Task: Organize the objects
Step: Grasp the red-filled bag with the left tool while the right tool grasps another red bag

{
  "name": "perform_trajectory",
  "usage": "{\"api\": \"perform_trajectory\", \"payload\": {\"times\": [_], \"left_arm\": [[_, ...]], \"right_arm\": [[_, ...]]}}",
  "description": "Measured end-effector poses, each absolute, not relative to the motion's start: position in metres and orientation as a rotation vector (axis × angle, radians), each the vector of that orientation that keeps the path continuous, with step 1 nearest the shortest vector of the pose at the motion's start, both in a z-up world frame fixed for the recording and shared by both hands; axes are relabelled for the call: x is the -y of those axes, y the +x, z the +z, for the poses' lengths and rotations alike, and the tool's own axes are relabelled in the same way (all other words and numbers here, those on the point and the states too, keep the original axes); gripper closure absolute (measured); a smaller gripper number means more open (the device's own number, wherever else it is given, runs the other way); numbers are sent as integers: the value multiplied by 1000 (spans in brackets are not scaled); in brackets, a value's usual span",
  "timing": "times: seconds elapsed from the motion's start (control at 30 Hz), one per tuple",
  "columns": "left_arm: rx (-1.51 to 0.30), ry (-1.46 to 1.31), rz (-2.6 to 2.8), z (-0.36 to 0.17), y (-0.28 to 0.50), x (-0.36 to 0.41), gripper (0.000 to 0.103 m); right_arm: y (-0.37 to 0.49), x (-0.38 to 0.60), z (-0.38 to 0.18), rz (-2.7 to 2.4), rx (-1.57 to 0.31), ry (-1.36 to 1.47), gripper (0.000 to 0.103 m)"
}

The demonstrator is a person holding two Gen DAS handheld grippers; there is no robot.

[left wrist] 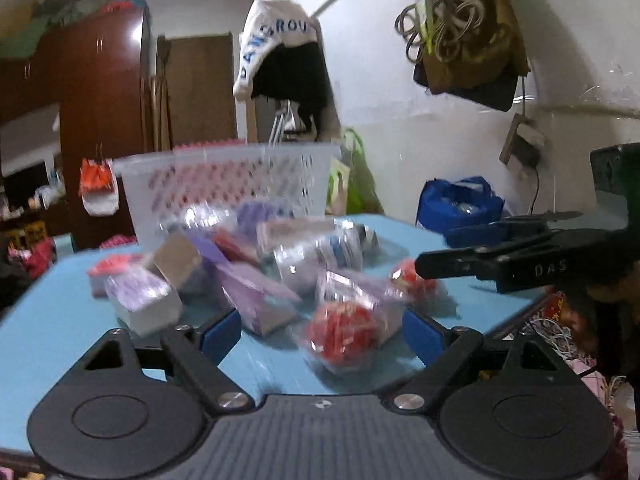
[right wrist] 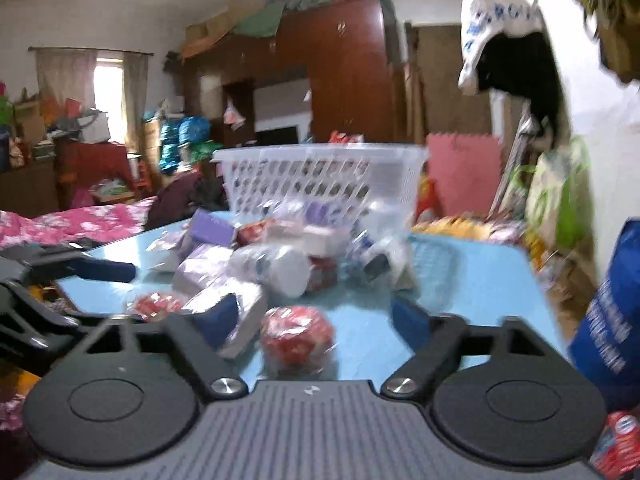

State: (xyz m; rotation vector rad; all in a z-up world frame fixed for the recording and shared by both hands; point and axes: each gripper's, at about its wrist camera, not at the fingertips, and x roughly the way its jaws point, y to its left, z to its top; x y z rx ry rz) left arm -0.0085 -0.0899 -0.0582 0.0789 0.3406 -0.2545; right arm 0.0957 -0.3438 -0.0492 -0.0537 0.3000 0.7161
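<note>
Hardly begun — the packets (left wrist: 280, 272) lie heaped on the table (left wrist: 60, 320) before the basket (left wrist: 224, 184), seemingly unfilled. The left gripper (left wrist: 316, 330) and right gripper (right wrist: 312, 316) gape wide, holding nothing.

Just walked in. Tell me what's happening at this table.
A person holds a two-finger gripper in each hand over a light blue table piled with small plastic-wrapped packets. The left gripper and the right gripper are both open and hold nothing. A red round packet in clear wrap lies between the right gripper's fingers, untouched. A white perforated plastic basket stands behind the pile. Nothing visibly sorted yet; the pictures are blurred.
</note>
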Motion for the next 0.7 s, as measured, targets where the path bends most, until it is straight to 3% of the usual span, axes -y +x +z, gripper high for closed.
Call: {"api": "perform_trajectory", "payload": {"times": [0.03, 0.17, 0.33, 0.7], "left_arm": [[-346, 70, -261, -64, -5, 88, 16], [-346, 11, -296, -78, 4, 81, 24], [-312, 31, -319, -80, 0, 83, 51], [-289, 37, -322, -70, -10, 70, 54]], "right_arm": [[100, 342, -50, 739, -319, -43, 35], [101, 336, -62, 725, -343, -66, 43], [100, 341, -68, 744, -362, -45, 53], [95, 347, -66, 738, -334, -38, 54]]}}
